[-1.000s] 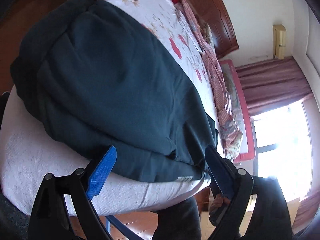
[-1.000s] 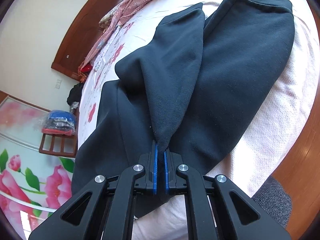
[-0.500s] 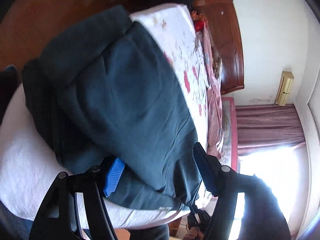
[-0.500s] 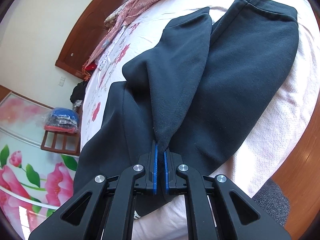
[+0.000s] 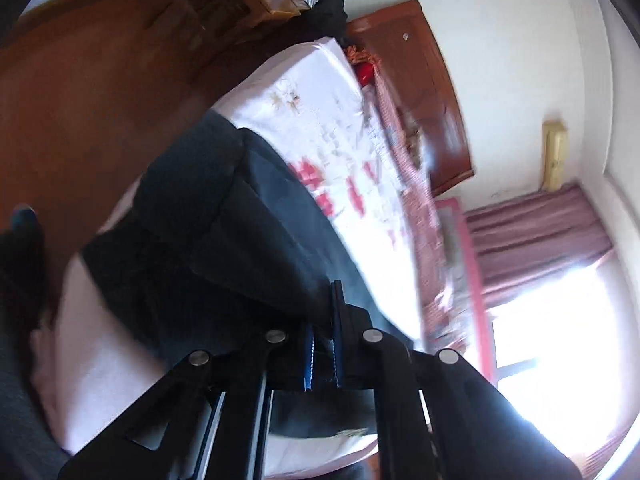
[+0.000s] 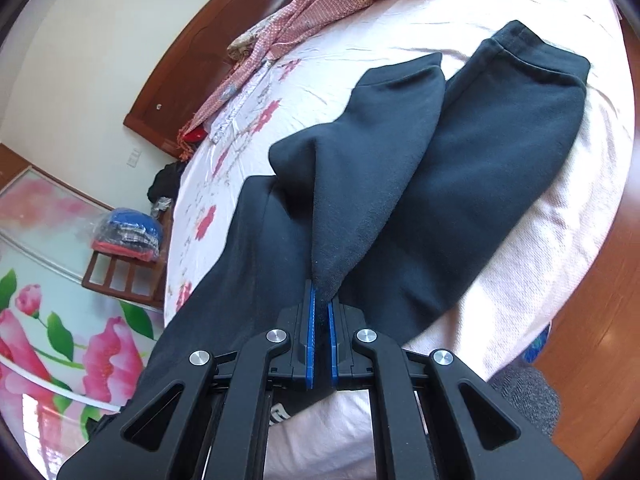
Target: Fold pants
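Observation:
Dark navy pants (image 6: 472, 184) lie along the bed (image 6: 568, 264), legs pointing away, cuffs at the far end. My right gripper (image 6: 321, 300) is shut on a pinched fold of the near leg's fabric and lifts it into a ridge. In the left wrist view the pants (image 5: 208, 240) lie over the bed's corner, and my left gripper (image 5: 326, 320) is shut on their edge. This view is motion-blurred.
A pink checked blanket (image 6: 320, 12) lies by the wooden headboard (image 6: 208, 60). A chair with bagged clothes (image 6: 128, 236) stands beside the bed. The bed's floral sheet (image 5: 340, 152) ends at wooden floor (image 5: 80, 112). A bright window and curtain (image 5: 536, 240) are to the right.
My left gripper moved in over the pants' edge and closed on it. My right gripper keeps its hold and has lifted the fold slightly.

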`<move>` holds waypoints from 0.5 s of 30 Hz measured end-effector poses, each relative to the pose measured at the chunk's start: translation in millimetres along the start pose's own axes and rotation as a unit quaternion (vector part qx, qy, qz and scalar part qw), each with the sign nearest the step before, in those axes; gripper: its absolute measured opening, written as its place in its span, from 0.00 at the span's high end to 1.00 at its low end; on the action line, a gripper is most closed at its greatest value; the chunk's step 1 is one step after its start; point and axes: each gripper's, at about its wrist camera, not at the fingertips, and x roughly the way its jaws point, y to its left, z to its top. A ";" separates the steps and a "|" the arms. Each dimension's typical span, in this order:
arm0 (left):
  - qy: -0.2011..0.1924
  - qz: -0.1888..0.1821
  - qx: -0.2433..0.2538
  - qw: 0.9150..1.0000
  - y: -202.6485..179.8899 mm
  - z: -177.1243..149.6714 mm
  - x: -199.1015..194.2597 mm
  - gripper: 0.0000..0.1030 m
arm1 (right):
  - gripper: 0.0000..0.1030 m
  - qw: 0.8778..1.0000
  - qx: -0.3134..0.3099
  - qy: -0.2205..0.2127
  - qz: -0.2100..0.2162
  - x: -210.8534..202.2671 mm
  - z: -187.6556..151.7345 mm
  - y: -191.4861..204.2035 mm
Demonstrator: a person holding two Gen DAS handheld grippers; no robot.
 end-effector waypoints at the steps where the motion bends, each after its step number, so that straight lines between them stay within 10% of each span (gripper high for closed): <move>1: 0.011 0.010 0.000 1.000 7.5 -3.9 1.3 0.93 | 0.96 1.000 0.006 0.006 -0.004 3.5 -3.4 -7.1; 8: 0.036 0.084 -0.002 0.996 46.5 -27.2 9.9 0.91 | 0.96 0.998 0.049 0.032 -0.032 29.0 -16.6 -36.9; 11: 0.038 0.104 0.015 0.994 35.0 -23.8 11.0 0.88 | 0.78 0.997 0.020 0.051 -0.054 22.3 -8.9 -26.2; 15: 0.041 0.131 0.029 0.990 16.1 -18.1 -15.3 0.61 | 0.67 0.997 0.005 0.030 -0.076 -12.9 9.7 -20.5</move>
